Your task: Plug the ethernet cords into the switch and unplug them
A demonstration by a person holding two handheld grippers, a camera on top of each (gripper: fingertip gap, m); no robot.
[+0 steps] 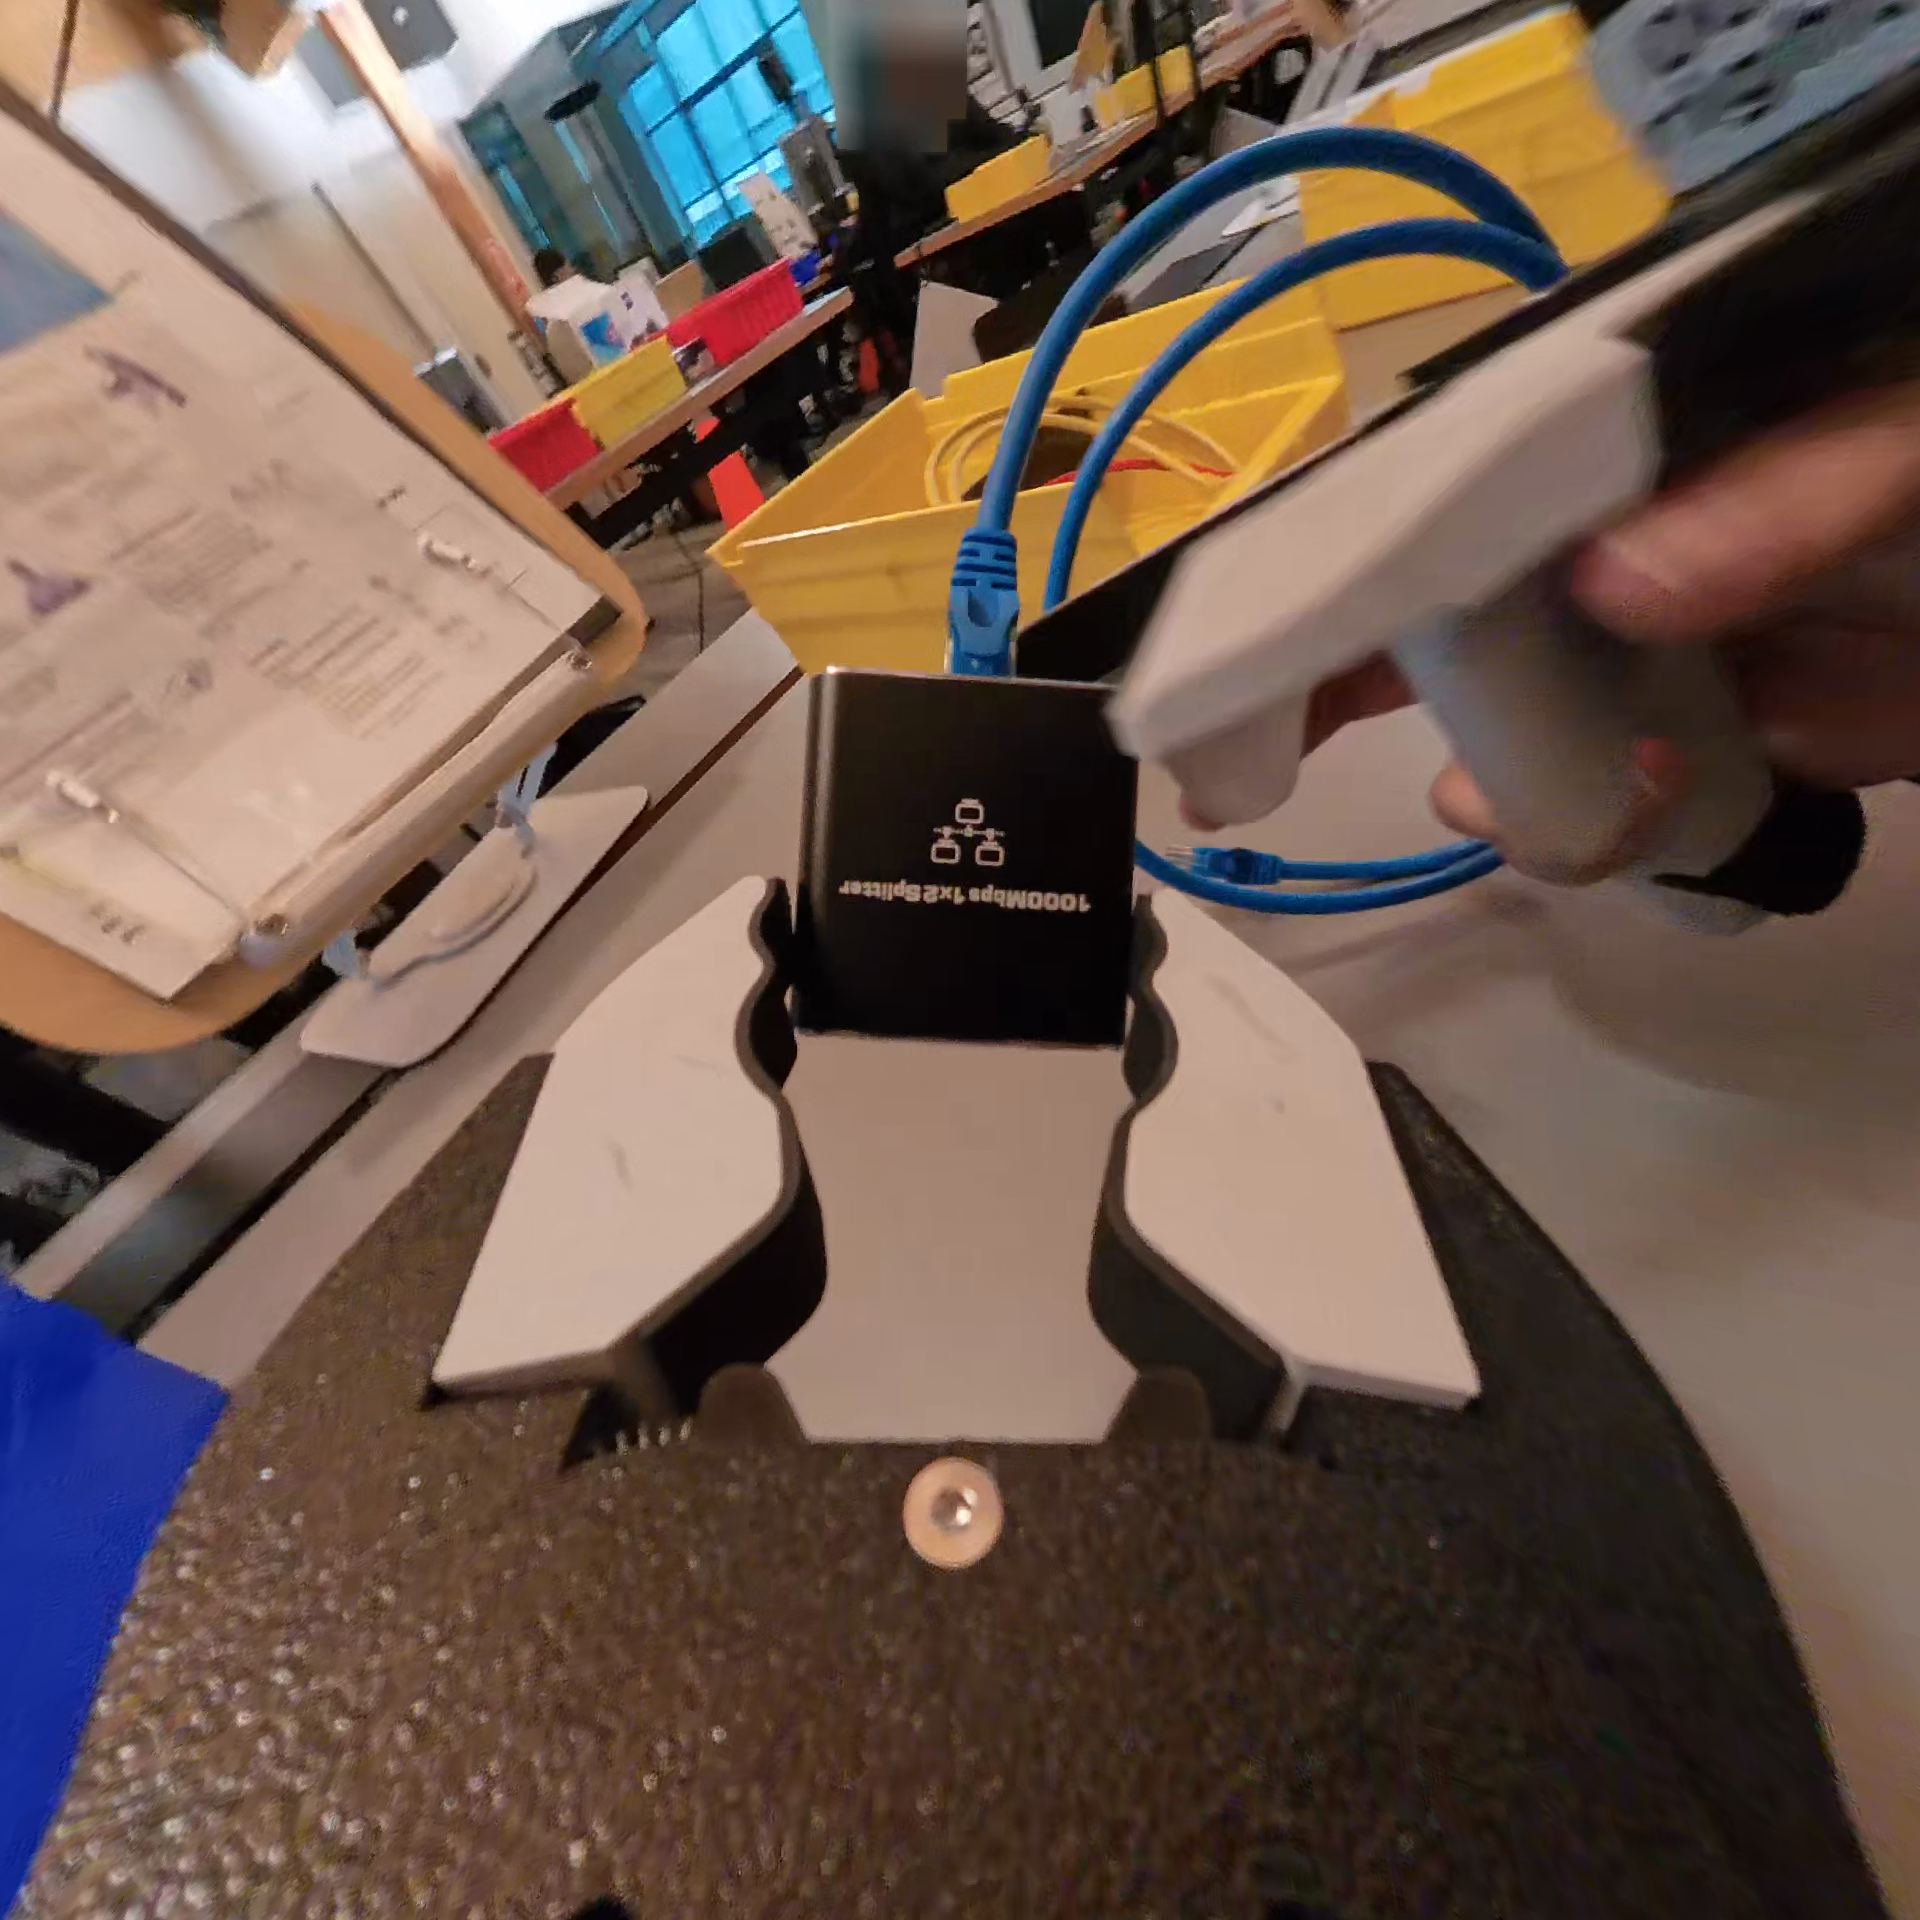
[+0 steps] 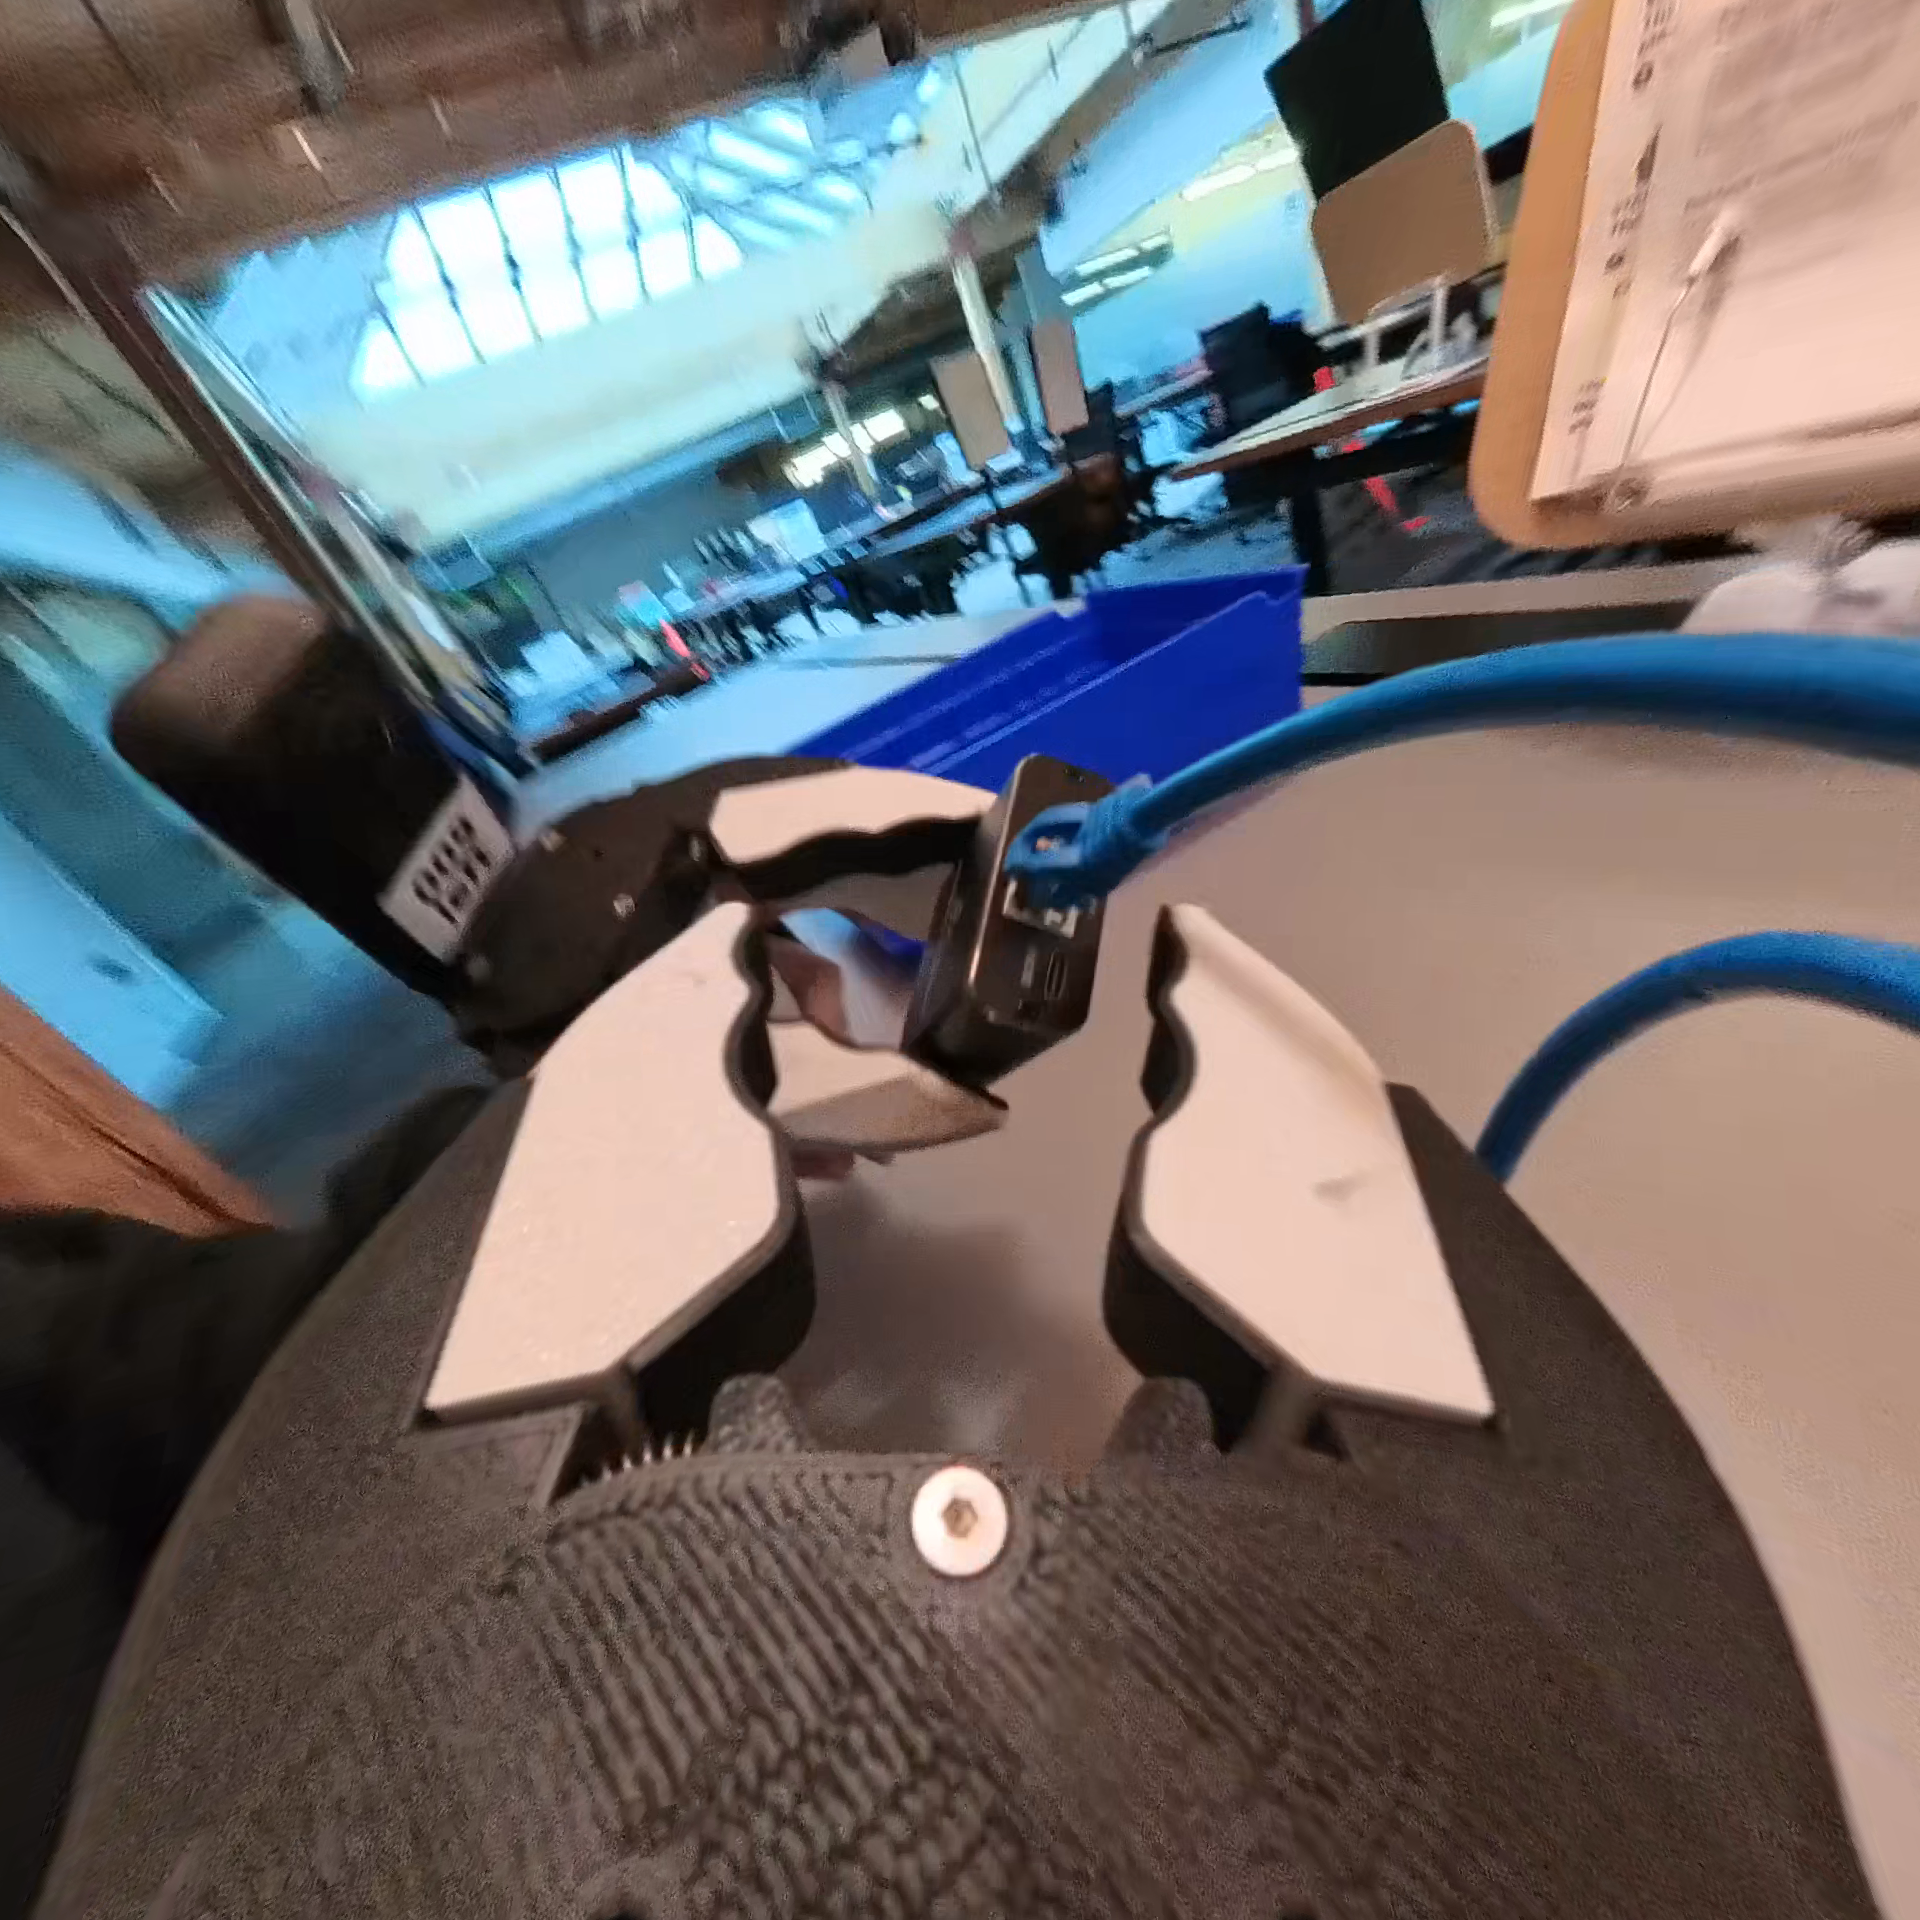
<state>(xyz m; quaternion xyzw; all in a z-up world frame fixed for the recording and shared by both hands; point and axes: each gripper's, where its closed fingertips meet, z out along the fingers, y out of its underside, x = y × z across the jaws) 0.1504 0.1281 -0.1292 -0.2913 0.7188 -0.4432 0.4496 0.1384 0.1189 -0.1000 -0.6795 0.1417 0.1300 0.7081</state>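
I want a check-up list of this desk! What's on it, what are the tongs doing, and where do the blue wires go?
Surface: pale grey table, mostly bare.
Job's things: black switch box, lifted; one blue plug sits in its far end, and one port beside it looks free in the right wrist view.
Clutter: yellow bin holding yellow cable; blue bin.
Tongs: left tongs shut on the box; right tongs open, holding nothing.
Cables: second blue plug lies loose on the table; blue loops arch behind.
Surroundings: paper sheet on a stand; workshop benches with bins.
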